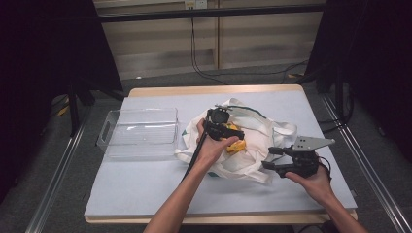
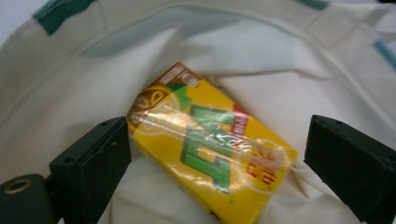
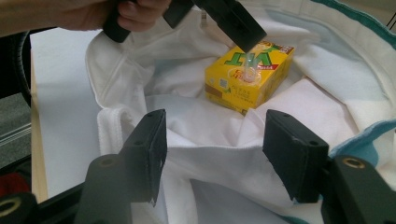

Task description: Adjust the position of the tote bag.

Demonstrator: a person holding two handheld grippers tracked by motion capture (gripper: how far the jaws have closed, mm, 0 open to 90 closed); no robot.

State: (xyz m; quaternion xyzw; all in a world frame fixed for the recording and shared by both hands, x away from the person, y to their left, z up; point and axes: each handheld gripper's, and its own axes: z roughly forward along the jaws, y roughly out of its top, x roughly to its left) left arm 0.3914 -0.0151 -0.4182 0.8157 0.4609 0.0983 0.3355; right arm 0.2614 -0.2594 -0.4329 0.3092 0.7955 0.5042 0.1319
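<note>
White cotton fills most of what I see: a cream-white cloth tote bag with teal trim (image 1: pixel 252 145) lies crumpled and open near the middle of the pale grey surface (image 1: pixel 145 189), and inside it rests a yellow rectangular drink carton with green lettering (image 2: pixel 210 154), lying flat on the fabric. My left tongs (image 1: pixel 233 137) hang over the bag's mouth, spread wide, with one black jaw on each side of the carton; in the left gripper view the near jaw sits just beside the carton's corner, though I cannot tell whether it touches, and the other stands apart from it. From the right gripper view, one of those left jaws shows tilted above the carton's top face. My right tongs (image 1: pixel 274 158) sit at the bag's right edge, also spread, with nothing between the jaws but rumpled white cloth; the carton lies beyond them, deeper in the bag. Left of the bag, near it, stands a clear plastic rectangular bin (image 1: pixel 138 132), with nothing in it that I can make out.
</note>
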